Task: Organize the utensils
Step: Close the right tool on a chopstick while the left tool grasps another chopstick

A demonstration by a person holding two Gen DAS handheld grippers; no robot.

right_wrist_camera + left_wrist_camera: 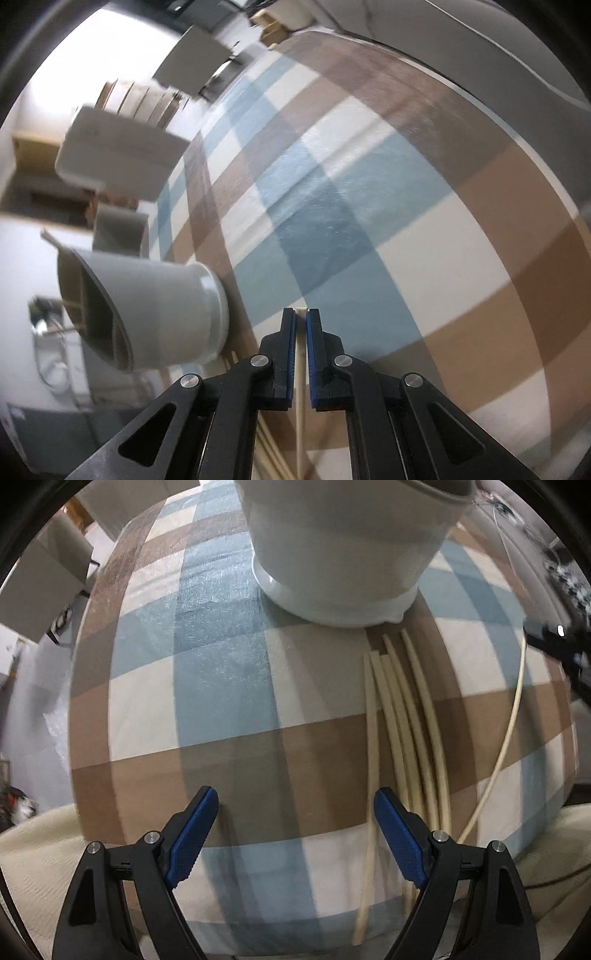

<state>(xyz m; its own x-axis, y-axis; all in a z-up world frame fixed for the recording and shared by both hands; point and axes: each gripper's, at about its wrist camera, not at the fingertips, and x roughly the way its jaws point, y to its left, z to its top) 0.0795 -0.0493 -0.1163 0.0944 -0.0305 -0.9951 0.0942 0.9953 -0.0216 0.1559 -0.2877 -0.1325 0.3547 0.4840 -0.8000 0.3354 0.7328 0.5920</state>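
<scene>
Right gripper (301, 317) clenched on single chopstick (300, 424), lifted off checked surface (424, 240). Left gripper (295, 819) released, beside remaining chopsticks (402, 716). Next judged: chopstick tipped upright, dropped into utensil holder (155, 314).

Table (229, 686) under checked cloth (blue, brown, cream); on it: white holder (343, 554), loose chopsticks (402, 720) just beside.

I counted five chopsticks (400, 716) lying side by side on the tablecloth (221, 686) just right of my left gripper (295, 834), and a sixth chopstick (511, 716) apart, farther right. One white holder (347, 550) stood ahead. My right gripper (301, 325) pinched one chopstick (300, 424).
</scene>
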